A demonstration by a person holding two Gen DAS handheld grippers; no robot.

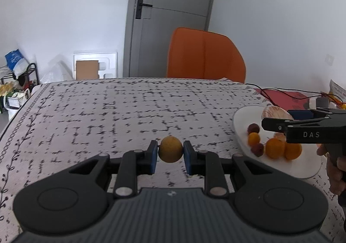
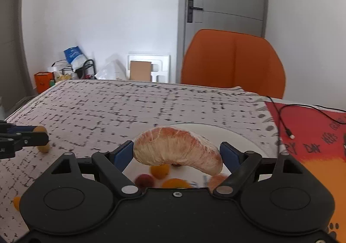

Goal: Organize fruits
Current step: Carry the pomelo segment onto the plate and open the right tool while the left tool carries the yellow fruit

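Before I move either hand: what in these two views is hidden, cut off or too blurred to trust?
- Right wrist view: small fruits on the white plate are blurred and partly hidden behind the peeled pomelo segment held in the right gripper.
- Left wrist view: right gripper covers part of the plate's orange fruits; its grip is hidden.
- Left gripper holds a round yellow fruit; its underside is unseen.

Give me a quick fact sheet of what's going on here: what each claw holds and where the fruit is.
left gripper: shut on a small yellow fruit
right gripper: shut on a peeled pomelo segment, above the plate
white plate: holds small orange and dark red fruits
surface: patterned tablecloth
background: orange chair, grey door
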